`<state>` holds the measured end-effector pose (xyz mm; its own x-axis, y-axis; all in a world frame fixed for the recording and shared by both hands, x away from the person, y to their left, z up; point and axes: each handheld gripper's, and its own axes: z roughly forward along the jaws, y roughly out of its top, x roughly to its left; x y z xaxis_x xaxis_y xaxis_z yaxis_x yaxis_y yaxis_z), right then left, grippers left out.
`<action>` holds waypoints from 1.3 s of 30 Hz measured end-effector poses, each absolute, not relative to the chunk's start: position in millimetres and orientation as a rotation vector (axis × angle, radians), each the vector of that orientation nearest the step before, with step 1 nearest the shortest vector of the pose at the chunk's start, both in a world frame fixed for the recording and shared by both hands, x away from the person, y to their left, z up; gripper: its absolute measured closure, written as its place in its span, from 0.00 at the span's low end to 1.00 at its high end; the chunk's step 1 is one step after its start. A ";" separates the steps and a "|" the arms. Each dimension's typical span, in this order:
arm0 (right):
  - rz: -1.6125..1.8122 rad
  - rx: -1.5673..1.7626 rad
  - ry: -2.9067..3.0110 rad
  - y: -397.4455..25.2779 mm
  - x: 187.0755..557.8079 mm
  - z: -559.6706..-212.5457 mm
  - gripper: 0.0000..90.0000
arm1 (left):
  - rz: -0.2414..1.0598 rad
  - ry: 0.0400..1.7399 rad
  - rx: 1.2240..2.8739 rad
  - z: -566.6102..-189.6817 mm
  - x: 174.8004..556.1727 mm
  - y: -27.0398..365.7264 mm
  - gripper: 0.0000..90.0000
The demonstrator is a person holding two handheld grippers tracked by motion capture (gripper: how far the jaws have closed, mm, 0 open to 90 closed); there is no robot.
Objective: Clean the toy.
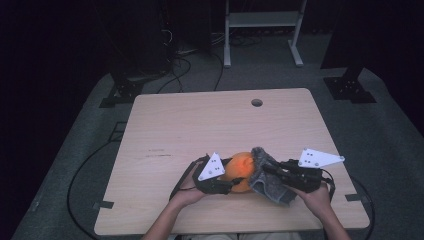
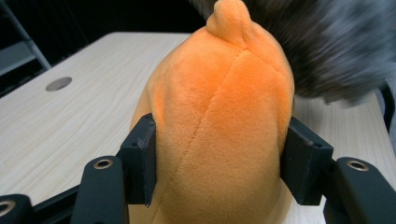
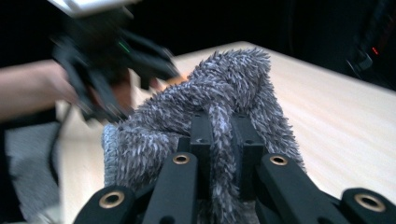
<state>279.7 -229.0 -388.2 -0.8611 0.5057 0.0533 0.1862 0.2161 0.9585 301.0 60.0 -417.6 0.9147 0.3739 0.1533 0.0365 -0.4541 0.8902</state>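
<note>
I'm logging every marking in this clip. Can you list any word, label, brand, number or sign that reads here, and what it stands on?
None can be read.
Faint dark marks on the table in the high view: too small and blurred to tell.
The orange plush toy, the grey fuzzy cloth and the jaws of the left gripper and right gripper carry no text.

The plush toy (image 2: 219, 121) is bright orange all over, with slightly darker seam lines running across it. The fuzzy cloth (image 3: 224, 102) is grey, its fibres flecked lighter and darker so it looks speckled. The table (image 1: 200, 125) is pale wood with a fine grain. Both grippers, the left (image 1: 231, 186) and the right (image 1: 267, 170), are black, and each carries a light grey plate.
</note>
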 end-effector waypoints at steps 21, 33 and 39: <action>1.574 0.602 2.295 -202.8 277.1 -391.2 0.89 | 0.336 0.265 2.074 -421.1 300.4 59.7 0.35; 1.549 0.678 2.348 -220.9 286.6 -408.8 0.89 | 0.220 0.343 2.044 -433.6 315.7 68.3 0.16; 1.540 0.761 2.318 -238.0 288.0 -408.2 0.89 | 0.315 0.379 2.046 -429.8 305.8 55.8 0.32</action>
